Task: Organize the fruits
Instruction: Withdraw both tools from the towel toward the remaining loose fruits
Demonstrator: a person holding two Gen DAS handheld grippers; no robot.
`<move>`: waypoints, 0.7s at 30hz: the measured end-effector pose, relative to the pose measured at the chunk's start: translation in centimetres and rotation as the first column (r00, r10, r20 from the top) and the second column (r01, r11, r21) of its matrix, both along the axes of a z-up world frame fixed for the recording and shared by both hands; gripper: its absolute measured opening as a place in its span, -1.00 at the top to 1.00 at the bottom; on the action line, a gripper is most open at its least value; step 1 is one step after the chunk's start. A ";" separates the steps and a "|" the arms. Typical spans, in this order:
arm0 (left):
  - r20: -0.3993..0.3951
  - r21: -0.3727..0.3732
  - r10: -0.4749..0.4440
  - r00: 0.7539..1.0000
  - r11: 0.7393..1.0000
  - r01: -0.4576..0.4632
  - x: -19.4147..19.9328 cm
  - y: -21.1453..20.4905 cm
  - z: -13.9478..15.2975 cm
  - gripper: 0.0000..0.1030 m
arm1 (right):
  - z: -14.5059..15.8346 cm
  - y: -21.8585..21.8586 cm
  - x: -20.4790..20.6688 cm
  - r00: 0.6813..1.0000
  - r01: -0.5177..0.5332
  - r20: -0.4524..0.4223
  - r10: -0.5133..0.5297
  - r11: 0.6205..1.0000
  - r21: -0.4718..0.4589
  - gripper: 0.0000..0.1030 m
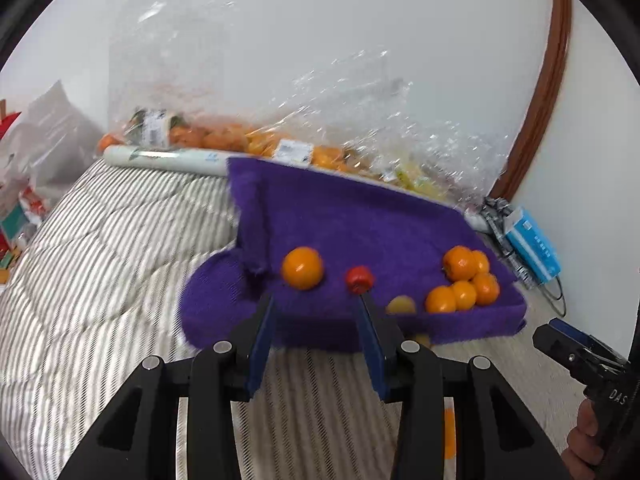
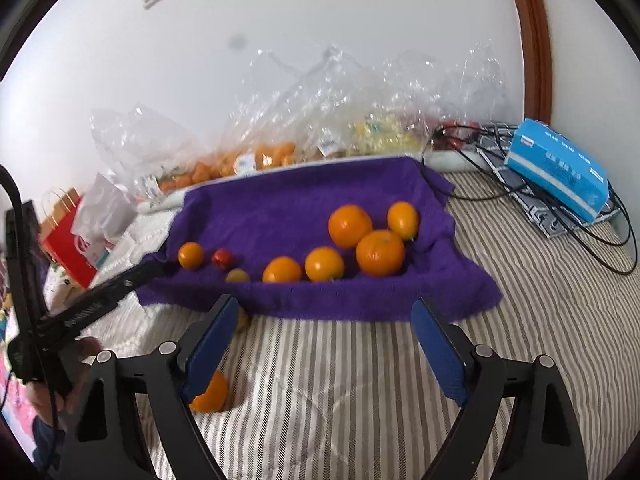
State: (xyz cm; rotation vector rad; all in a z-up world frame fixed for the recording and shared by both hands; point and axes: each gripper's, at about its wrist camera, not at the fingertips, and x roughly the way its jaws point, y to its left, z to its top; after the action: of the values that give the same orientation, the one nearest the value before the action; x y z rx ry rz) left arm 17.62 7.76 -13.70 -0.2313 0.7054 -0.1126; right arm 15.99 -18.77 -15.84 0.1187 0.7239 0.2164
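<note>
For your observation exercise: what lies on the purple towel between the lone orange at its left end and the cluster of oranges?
A small red fruit and a yellowish fruit, clearest in the right wrist view.

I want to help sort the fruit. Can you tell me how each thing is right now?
Left gripper: part open, holding nothing.
Right gripper: wide open, holding nothing.
Purple towel: spread on the bed, rumpled, fruit on it.
Oranges: loose on the towel, mostly clustered at one end.
Red fruit: on the towel, beside a lone orange.
Orange on the bed: off the towel, unsorted.
Plastic bags: by the wall, fruit inside.
</note>
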 end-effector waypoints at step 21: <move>-0.065 -0.067 0.055 0.996 0.996 -0.059 -1.7 3.4 -1.4 0.21 | -4.6 9.0 -2.4 0.967 -0.222 -0.134 0.217 0.975 -0.028 -0.11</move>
State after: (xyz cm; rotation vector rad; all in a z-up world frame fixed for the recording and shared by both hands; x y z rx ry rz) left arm 15.90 11.14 -15.06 -0.3220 0.7578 -0.0752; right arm 13.61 -9.82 -20.43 0.0110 0.8716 0.4077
